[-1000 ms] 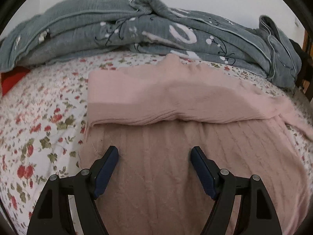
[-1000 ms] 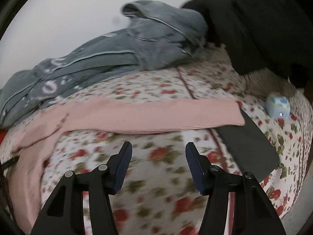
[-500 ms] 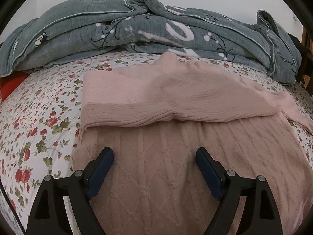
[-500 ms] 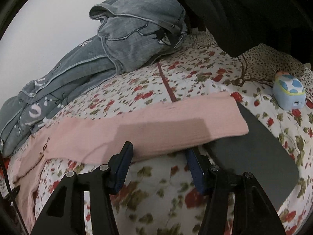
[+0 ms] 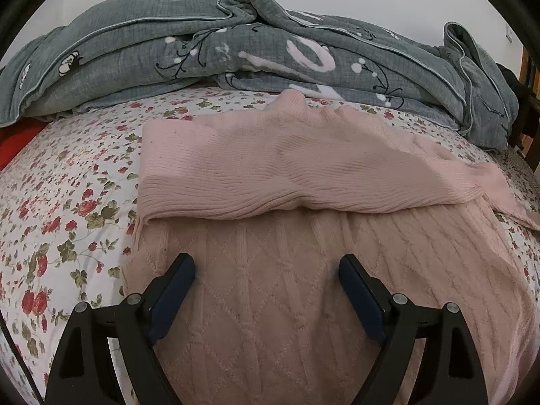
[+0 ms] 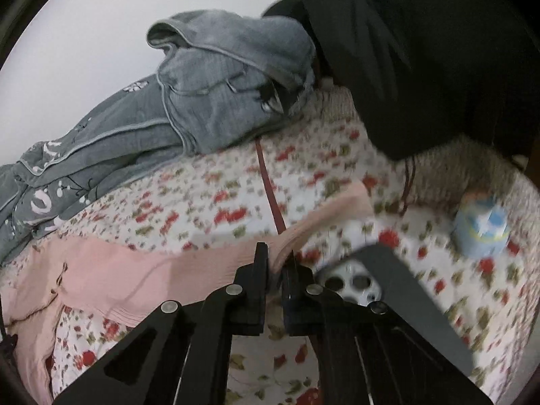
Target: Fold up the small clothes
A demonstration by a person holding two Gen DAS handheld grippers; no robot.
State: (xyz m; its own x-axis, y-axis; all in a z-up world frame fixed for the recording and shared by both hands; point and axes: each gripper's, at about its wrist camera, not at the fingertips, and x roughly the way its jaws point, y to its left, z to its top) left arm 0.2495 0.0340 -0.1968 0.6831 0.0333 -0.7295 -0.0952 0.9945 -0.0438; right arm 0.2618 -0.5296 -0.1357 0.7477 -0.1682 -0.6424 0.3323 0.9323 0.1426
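- The pink sweater [image 5: 303, 270] lies flat on the bed [image 5: 67, 202].
- The right gripper [image 6: 275, 260], jaws just closed, pinches the outstretched sleeve [image 6: 320, 222].
- The left gripper [image 5: 266, 270] hovers open over the body.
- Best carry that sleeve across smoothly, keeping it taut and unwrinkled.

Floral bed [image 5: 67, 222]: pink sweater [image 5: 303, 290], grey quilt [image 5: 168, 57], phone [image 6: 398, 290].

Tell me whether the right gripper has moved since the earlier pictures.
Yes. The right gripper has advanced toward the pink sweater's sleeve, closer to the dark phone, and its jaws have just closed on the sleeve's edge.
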